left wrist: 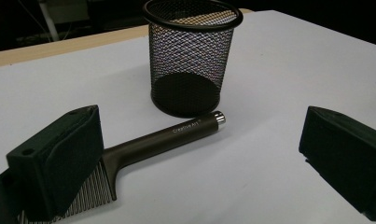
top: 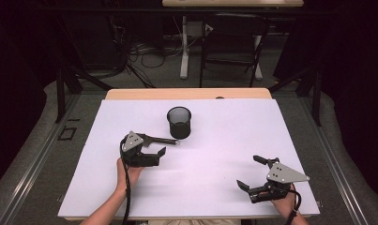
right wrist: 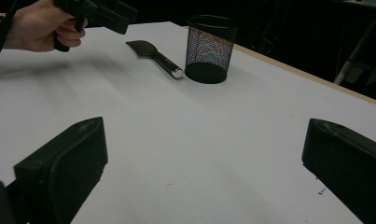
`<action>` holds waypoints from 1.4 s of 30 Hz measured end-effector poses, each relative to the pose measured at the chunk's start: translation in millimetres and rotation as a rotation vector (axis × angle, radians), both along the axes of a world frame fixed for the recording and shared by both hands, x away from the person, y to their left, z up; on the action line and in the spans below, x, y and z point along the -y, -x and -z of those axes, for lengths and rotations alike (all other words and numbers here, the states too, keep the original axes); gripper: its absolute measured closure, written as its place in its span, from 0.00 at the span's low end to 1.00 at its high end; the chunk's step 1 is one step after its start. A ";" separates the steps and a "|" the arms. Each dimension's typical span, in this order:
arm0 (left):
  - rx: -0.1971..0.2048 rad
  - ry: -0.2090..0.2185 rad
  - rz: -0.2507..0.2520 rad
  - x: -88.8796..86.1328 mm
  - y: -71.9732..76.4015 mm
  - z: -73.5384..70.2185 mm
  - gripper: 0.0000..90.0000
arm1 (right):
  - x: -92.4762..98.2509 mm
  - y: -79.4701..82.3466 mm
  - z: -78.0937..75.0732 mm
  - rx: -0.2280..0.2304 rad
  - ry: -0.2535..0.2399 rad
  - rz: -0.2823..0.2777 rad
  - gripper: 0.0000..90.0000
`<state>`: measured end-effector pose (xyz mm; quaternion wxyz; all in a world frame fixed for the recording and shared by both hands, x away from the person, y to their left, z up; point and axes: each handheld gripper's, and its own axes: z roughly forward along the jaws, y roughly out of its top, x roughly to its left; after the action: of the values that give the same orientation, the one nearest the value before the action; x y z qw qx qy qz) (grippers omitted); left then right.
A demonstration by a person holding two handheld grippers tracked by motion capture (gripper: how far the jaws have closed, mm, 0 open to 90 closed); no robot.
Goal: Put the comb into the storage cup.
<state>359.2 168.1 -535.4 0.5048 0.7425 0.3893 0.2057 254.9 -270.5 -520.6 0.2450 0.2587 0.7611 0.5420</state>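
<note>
High view: mesh cup [top: 179, 122] mid-desk [top: 233, 140]; comb [top: 159, 139] flat just beside its base, on the near-left side. Left hand-held gripper [top: 155, 144] spread over the comb head; right hand-held gripper [top: 251, 171] spread, well apart. Left gripper view: comb [left wrist: 167, 135] looks stiff, light, smooth; grip the handle, not the thin teeth, partly hidden by a jaw. Right gripper view: comb head [right wrist: 140, 46] blurry, probably bare.

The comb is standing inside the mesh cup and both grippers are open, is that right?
Not quite. The comb lies flat on the table, its handle tip beside the base of the mesh cup, which is empty, as the left gripper view shows. The left gripper and right gripper are open.
</note>
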 end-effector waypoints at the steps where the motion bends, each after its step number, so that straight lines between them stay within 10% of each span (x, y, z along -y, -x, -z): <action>1: -0.003 0.002 -0.002 0.3 -2.0 0.6 0.00 | 0.2 0.3 -0.3 -0.002 0.003 0.000 0.00; 22: -0.021 0.008 -0.042 10.2 -31.4 4.1 0.02 | -2.9 0.4 -1.0 0.006 0.009 -0.017 0.00; 42: -0.076 -0.008 -0.060 21.3 -46.1 14.3 0.97 | -4.6 1.6 -0.3 0.006 0.013 -0.040 0.00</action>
<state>405.3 146.7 -549.7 0.4802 0.7398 0.4295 0.1940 253.3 -265.9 -520.3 0.2380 0.2399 0.7691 0.5425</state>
